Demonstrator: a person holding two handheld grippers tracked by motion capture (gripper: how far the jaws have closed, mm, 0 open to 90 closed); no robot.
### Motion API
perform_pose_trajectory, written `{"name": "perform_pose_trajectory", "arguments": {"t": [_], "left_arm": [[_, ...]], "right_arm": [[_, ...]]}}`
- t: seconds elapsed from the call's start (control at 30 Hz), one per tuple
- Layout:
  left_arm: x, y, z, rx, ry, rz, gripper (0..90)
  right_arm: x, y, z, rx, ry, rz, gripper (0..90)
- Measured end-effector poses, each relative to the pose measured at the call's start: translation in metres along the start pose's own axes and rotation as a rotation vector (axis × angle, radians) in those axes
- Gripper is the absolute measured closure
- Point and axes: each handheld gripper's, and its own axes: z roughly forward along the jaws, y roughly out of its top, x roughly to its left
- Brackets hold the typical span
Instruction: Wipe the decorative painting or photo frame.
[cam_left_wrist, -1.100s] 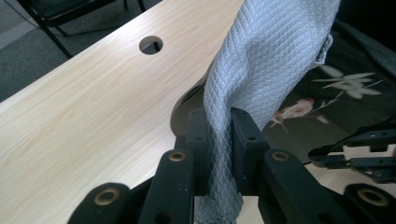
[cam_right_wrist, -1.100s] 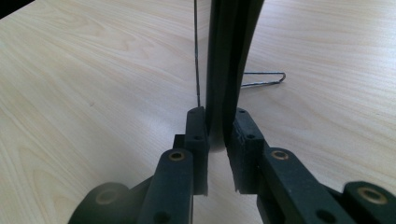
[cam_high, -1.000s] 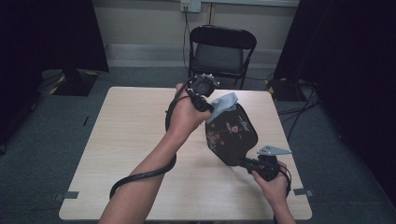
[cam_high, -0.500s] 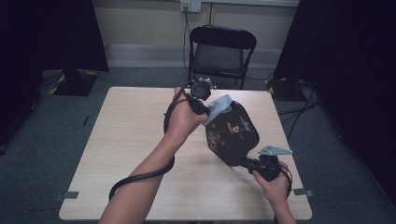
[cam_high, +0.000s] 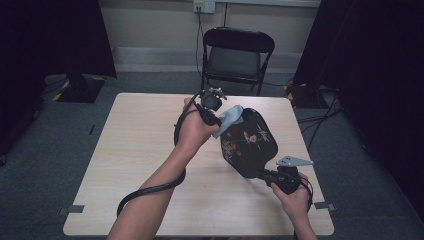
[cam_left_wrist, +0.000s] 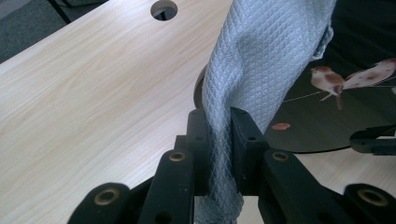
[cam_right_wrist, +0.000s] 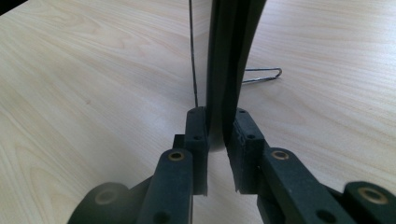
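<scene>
No brand or readable writing is made out on any of the things; on the black tray (cam_high: 248, 141) only painted decoration is seen, with small brown birds on thin twigs and reddish marks on the glossy dark face.

The tray is held tilted above the wooden counter (cam_high: 135, 145), with its decorated face turned toward the left side of the high view. Its lower near edge is clamped by the right gripper (cam_high: 274, 176), which is seen at the near right part of the counter under its grey three-cornered plate. In the right gripper view the dark rim of the tray (cam_right_wrist: 229, 65) is seen edge-on, rising straight up from between the two black jaws, which are closed narrowly upon it.

A grey quilted cloth (cam_high: 229, 118) is pinched by the left gripper (cam_high: 214, 116), which is held near the middle of the counter's far half. In the left gripper view the cloth (cam_left_wrist: 261, 70) is gripped between the two jaws, closed tight on it, and it is draped upward and against the tray's upper left edge. The tray's face (cam_left_wrist: 345, 102) is seen just behind and to the right of the cloth there.

A round hole (cam_left_wrist: 164, 8) is cut in the counter near its far edge. A thin wire clip (cam_right_wrist: 262, 75) is seen lying flat on the counter beyond the tray's rim. A black folding chair (cam_high: 237, 57) is placed behind the counter.
</scene>
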Motion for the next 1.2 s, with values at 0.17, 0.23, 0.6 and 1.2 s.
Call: {"name": "perform_pose_trajectory", "arguments": {"t": [0.17, 0.23, 0.6, 1.2], "left_arm": [[0.003, -0.003, 0.006, 0.008, 0.004, -0.006, 79.2], [0.004, -0.004, 0.009, 0.010, 0.003, -0.017, 79.2], [0.010, -0.012, 0.020, 0.035, 0.008, -0.031, 79.2], [0.017, 0.005, -0.007, -0.052, 0.045, -0.090, 79.3]], "right_arm": [[0.000, 0.000, 0.000, 0.002, 0.005, -0.004, 79.2], [0.000, 0.001, 0.000, 0.003, 0.007, -0.007, 79.2], [0.000, 0.001, -0.001, 0.005, 0.010, -0.018, 79.2], [0.002, 0.001, -0.001, 0.008, 0.006, -0.027, 79.2]]}}
